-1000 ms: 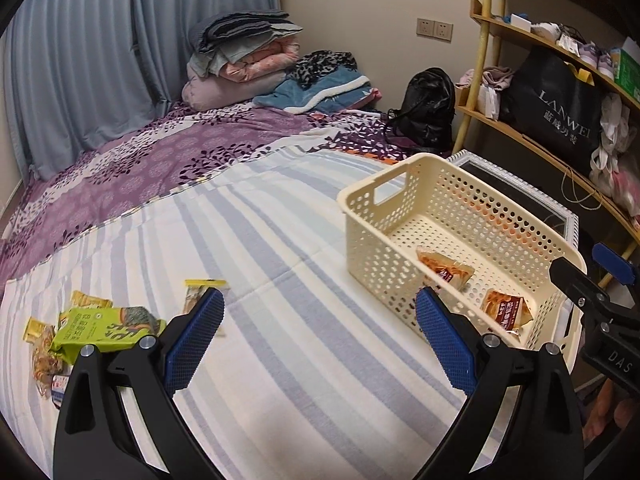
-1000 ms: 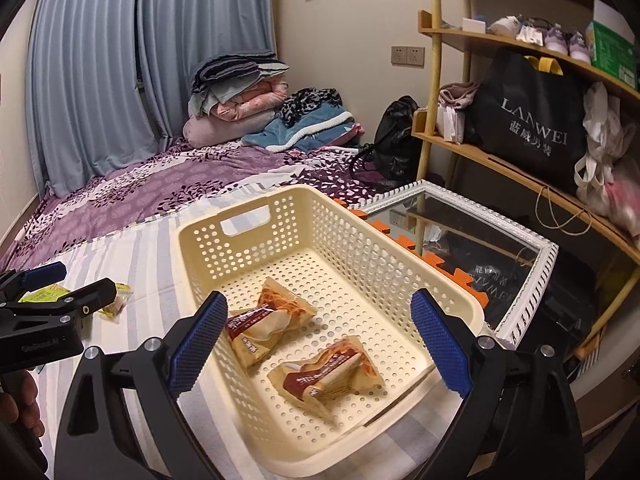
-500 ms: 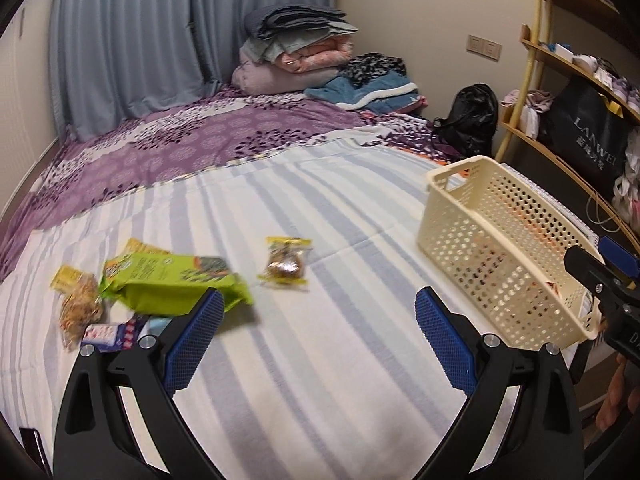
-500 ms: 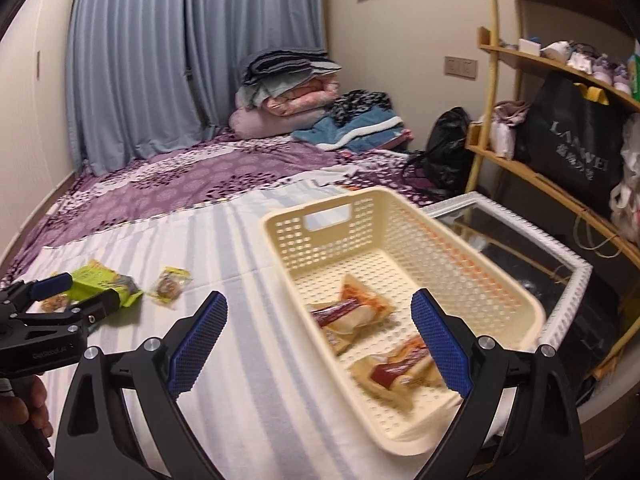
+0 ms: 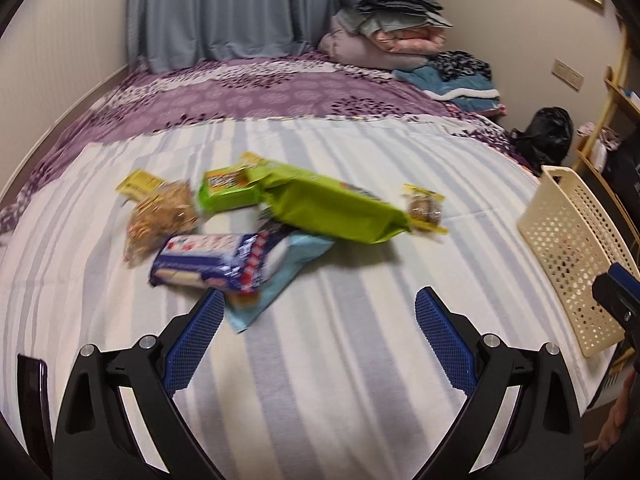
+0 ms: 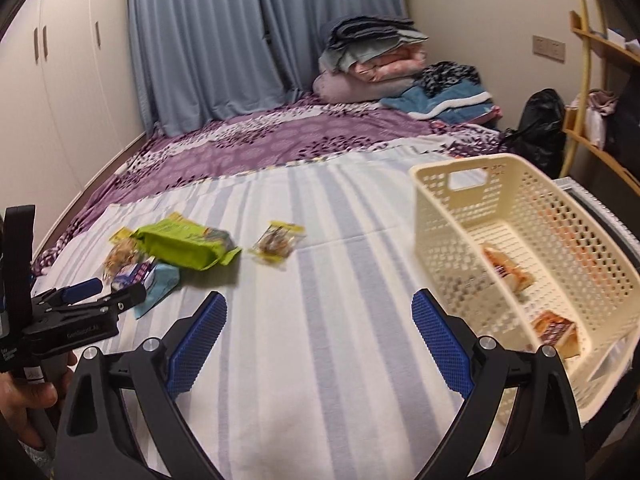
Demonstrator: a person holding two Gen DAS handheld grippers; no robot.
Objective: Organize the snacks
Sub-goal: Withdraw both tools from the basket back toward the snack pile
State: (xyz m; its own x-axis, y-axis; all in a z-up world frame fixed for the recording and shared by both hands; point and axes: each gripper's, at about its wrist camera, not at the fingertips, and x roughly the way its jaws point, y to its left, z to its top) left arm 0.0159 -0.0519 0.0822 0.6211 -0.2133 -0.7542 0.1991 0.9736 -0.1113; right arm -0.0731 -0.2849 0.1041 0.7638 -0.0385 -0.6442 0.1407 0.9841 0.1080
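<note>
A pile of snacks lies on the striped bedsheet: a long green packet (image 5: 336,208), a blue and white packet (image 5: 208,260) on a light blue one (image 5: 280,280), a bag of brown snacks (image 5: 160,216) and a small yellow-edged snack (image 5: 425,209). My left gripper (image 5: 318,340) is open and empty just short of the pile. The cream basket (image 6: 472,216) stands at the bed's right edge with two orange-wrapped snacks (image 6: 506,272) inside. My right gripper (image 6: 318,340) is open and empty, left of the basket. The left gripper (image 6: 94,294) also shows in the right wrist view beside the pile.
Folded blankets (image 5: 384,36) and a blue towel (image 5: 460,84) are stacked at the far end of the purple bedspread. A black bag (image 5: 544,136) and a wooden shelf (image 6: 592,92) stand on the right. Curtains (image 6: 208,40) hang behind; white cupboards line the left wall.
Both grippers have swung left, away from the basket toward the snack pile. The left gripper now sits close to the pile. Both stay open and empty.
</note>
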